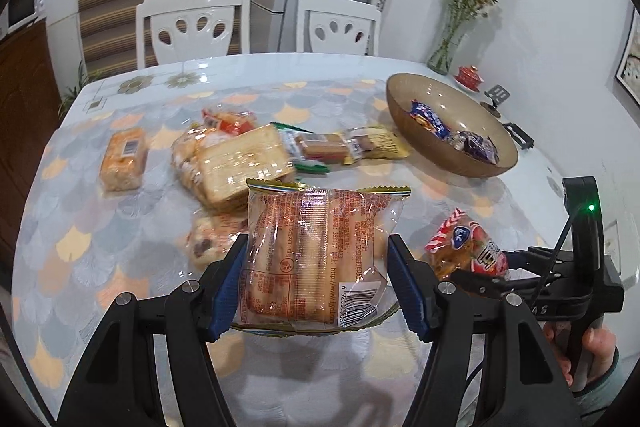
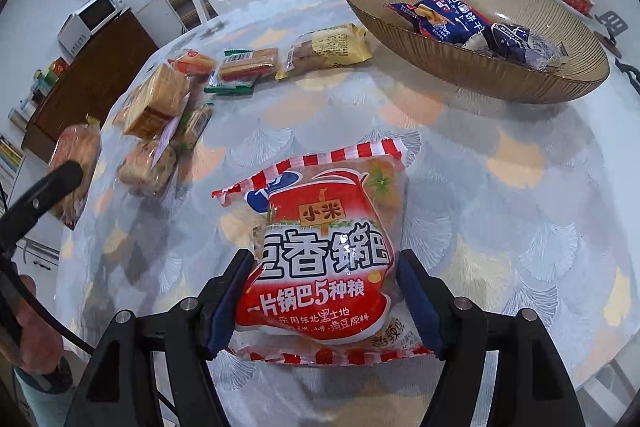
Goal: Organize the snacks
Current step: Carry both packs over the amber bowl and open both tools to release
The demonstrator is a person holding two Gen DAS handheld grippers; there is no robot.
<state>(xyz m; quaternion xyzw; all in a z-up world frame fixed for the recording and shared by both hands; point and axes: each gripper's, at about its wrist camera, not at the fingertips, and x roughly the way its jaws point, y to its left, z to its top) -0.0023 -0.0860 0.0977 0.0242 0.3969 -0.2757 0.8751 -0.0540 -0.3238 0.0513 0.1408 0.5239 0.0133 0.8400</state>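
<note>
Both grippers are holding packets above the table (image 1: 132, 227): the left gripper (image 1: 316, 283) is sitting at the lower centre of its view with its blue pads pressing the sides of a clear bread packet (image 1: 316, 251), and the right gripper (image 2: 324, 299) is sitting at the lower centre of its view clamping a red rice-crust packet (image 2: 320, 267). In the left view the red packet (image 1: 468, 247) is showing at lower right, just beside the left gripper's right finger, with the right gripper's black frame behind it. Crowding the middle of the left view, just past the bread packet's top edge, a sliced toast packet (image 1: 240, 167) is lying against a heap of smaller wrapped cakes, with a green-edged wafer packet (image 1: 316, 151) and a yellow packet (image 1: 380, 143) trailing toward the right. An orange cake packet (image 1: 124, 159) is lying apart at centre left. A brown ribbed bowl (image 2: 460, 75) is standing at upper right in the right view, holding blue snack packets (image 2: 448, 15); bare patterned tablecloth is lying open between the red packet and the bowl's near rim. White chairs (image 1: 192, 23) are standing at the table's far edge, and a glass vase of dried flowers (image 1: 456, 27) is standing beyond the bowl near the wall. The table's right edge is curving close behind the bowl.
</note>
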